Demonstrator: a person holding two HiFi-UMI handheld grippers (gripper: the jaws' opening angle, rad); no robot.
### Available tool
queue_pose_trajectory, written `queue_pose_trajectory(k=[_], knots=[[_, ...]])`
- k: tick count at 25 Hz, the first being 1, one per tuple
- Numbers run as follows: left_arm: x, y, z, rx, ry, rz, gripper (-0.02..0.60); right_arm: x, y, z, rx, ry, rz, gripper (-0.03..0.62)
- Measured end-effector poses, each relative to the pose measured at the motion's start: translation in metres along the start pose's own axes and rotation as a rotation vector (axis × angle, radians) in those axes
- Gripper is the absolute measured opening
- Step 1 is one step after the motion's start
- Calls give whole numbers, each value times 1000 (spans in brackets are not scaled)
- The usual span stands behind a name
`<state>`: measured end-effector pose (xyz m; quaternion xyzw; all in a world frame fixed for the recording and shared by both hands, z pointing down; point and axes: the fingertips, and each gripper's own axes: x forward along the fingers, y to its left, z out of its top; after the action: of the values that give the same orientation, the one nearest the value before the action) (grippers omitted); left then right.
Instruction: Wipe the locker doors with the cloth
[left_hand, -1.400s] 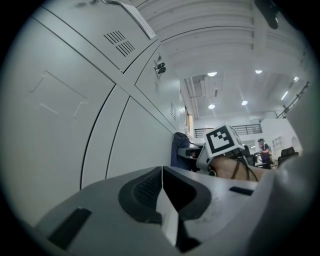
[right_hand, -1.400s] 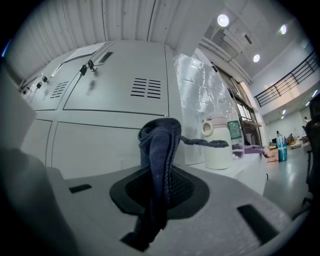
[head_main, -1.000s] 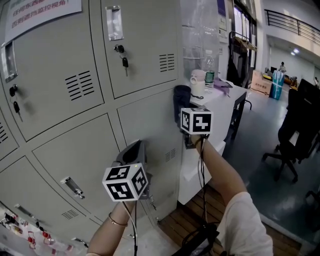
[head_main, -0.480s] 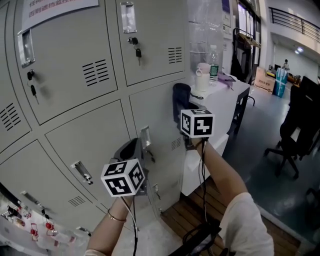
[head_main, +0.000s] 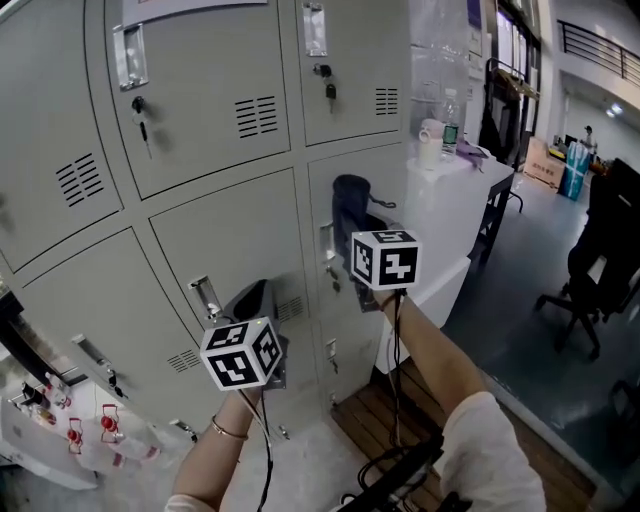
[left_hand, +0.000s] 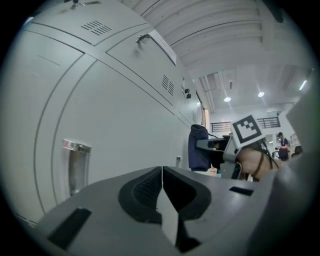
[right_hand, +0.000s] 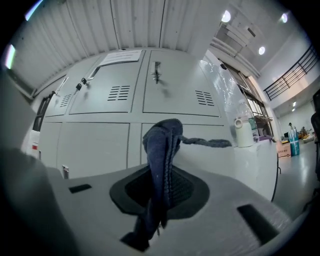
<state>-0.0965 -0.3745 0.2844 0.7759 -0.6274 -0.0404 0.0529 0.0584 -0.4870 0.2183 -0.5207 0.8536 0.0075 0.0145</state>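
A bank of grey locker doors (head_main: 230, 230) fills the left and middle of the head view. My right gripper (head_main: 362, 222) is shut on a dark blue cloth (head_main: 352, 203), held up against a lower locker door near its handle. In the right gripper view the cloth (right_hand: 162, 155) rises from between the shut jaws, one end trailing right over the lockers (right_hand: 125, 95). My left gripper (head_main: 262, 300) hangs lower and to the left, close to a door, shut with nothing in it. Its view shows the door (left_hand: 115, 120) and the cloth (left_hand: 199, 147) beyond.
A white table (head_main: 460, 190) with a mug (head_main: 430, 143) and a bottle (head_main: 451, 108) stands right of the lockers. Keys hang in the upper door locks (head_main: 143, 110). A black office chair (head_main: 600, 260) stands at far right. Metal handles (head_main: 205, 297) stick out from the lower doors.
The head view has swung left and down, so the lockers have shifted right in the picture. Both grippers keep about the same place, the right one still holding the cloth against the door.
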Motion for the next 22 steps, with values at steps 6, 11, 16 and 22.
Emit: queue_pose_trajectory(k=[6, 11, 16, 22], knots=[[-57, 50, -10, -17, -12, 86, 9, -12, 89, -21, -13, 12, 83, 48], [-97, 92, -12, -26, -14, 155, 9, -19, 178, -33, -16, 12, 202, 48], [-130, 128, -19, -22, -2, 206, 9, -18, 249, -48, -13, 27, 290, 48], [-159, 163, -20, -23, -4, 254, 9, -12, 300, -67, -3, 45, 352, 48]])
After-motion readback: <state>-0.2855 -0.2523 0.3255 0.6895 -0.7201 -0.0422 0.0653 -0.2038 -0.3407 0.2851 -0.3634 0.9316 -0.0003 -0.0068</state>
